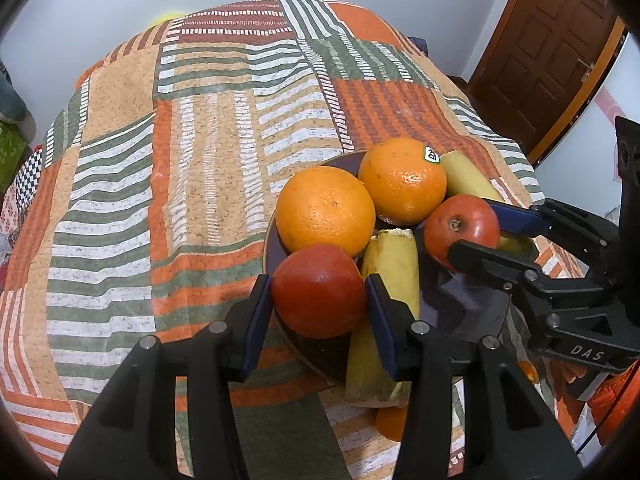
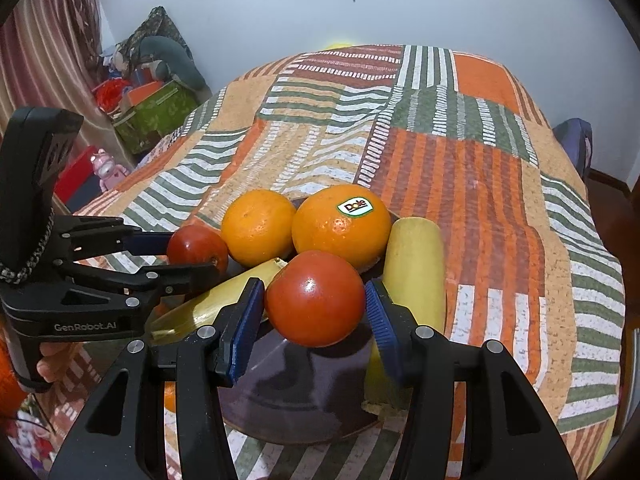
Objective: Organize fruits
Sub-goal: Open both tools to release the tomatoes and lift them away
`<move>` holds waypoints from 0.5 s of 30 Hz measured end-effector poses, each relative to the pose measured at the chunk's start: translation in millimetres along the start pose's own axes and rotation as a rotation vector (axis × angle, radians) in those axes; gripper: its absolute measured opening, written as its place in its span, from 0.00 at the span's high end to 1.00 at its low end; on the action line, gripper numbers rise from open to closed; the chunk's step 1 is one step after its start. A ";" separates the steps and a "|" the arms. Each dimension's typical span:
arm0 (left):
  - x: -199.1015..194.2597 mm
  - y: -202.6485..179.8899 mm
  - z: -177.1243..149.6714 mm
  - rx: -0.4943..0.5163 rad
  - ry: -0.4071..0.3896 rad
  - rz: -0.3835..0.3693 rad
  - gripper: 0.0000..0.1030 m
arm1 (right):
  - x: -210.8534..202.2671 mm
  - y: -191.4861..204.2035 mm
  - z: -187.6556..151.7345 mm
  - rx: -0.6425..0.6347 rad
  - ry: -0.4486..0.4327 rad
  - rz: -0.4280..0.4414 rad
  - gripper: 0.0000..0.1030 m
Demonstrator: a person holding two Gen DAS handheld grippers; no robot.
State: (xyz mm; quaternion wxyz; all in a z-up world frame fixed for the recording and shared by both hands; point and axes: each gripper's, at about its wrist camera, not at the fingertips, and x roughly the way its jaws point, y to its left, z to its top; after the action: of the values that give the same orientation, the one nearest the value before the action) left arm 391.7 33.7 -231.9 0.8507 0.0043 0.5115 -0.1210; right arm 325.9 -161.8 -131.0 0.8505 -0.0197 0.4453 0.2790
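A dark plate (image 1: 460, 304) (image 2: 300, 392) on the striped cloth carries two oranges (image 1: 326, 214) (image 1: 402, 184) and two bananas (image 1: 392, 264) (image 1: 464, 176). My left gripper (image 1: 318, 280) is shut on a red apple (image 1: 320, 290) at the plate's near left rim. My right gripper (image 2: 313, 285) is shut on a second red apple (image 2: 316, 298), just above the plate's bare middle. Each view shows the other gripper from the side: the right gripper (image 1: 472, 226) with its apple (image 1: 460, 228), the left gripper (image 2: 194, 252) with its apple (image 2: 198, 248). The Dole-stickered orange (image 2: 340, 224) lies behind.
The patchwork cloth (image 1: 200, 160) covers the whole table and falls away at the edges. A small orange thing (image 1: 392, 420) shows partly beyond the plate's near rim. A wooden door (image 1: 548, 52) stands at the far right; boxes and clutter (image 2: 156, 112) sit on the floor at the left.
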 end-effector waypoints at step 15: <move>-11.7 -5.3 -0.8 0.007 -0.023 0.006 0.49 | -6.3 0.4 2.7 0.000 -0.024 0.012 0.50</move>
State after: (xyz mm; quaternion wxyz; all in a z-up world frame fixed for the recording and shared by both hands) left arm 384.6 31.0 -221.5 0.8569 0.0075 0.5012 -0.1202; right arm 324.8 -163.6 -124.5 0.8541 -0.0136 0.4352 0.2846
